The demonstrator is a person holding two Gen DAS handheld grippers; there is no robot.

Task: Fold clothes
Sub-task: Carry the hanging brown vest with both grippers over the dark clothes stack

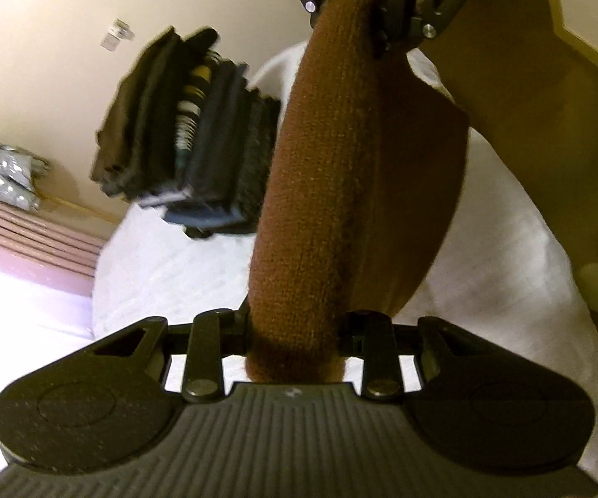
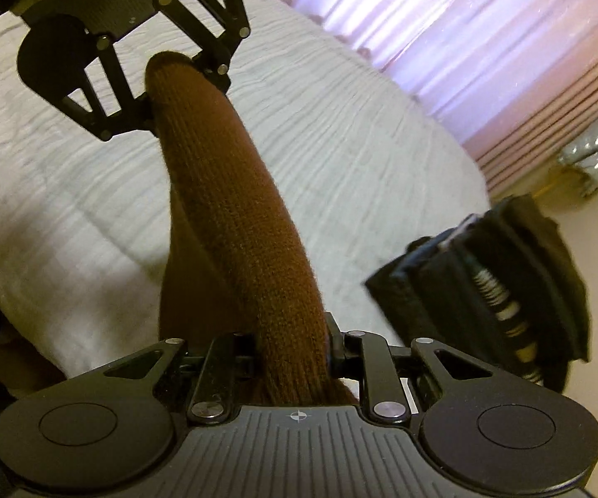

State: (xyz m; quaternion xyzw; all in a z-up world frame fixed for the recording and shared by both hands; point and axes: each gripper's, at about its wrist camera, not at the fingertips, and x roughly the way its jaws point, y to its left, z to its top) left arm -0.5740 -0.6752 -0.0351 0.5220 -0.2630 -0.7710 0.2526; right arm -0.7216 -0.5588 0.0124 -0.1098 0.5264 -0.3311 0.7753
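Note:
A brown knitted garment (image 1: 324,174) is stretched in the air between both grippers, above a white bed (image 1: 166,274). My left gripper (image 1: 297,332) is shut on one end of its folded edge. My right gripper (image 2: 295,344) is shut on the other end (image 2: 241,216). In the left wrist view the right gripper (image 1: 386,29) shows at the top, clamped on the far end. In the right wrist view the left gripper (image 2: 174,79) shows at the top left, clamped on the far end. The rest of the garment hangs down below the held edge.
A stack of folded dark clothes (image 1: 191,141) lies on the bed's far part, also in the right wrist view (image 2: 490,290). Pink curtains (image 2: 465,41) hang beyond the bed. A silver bag (image 1: 4,174) lies on the floor by the wall.

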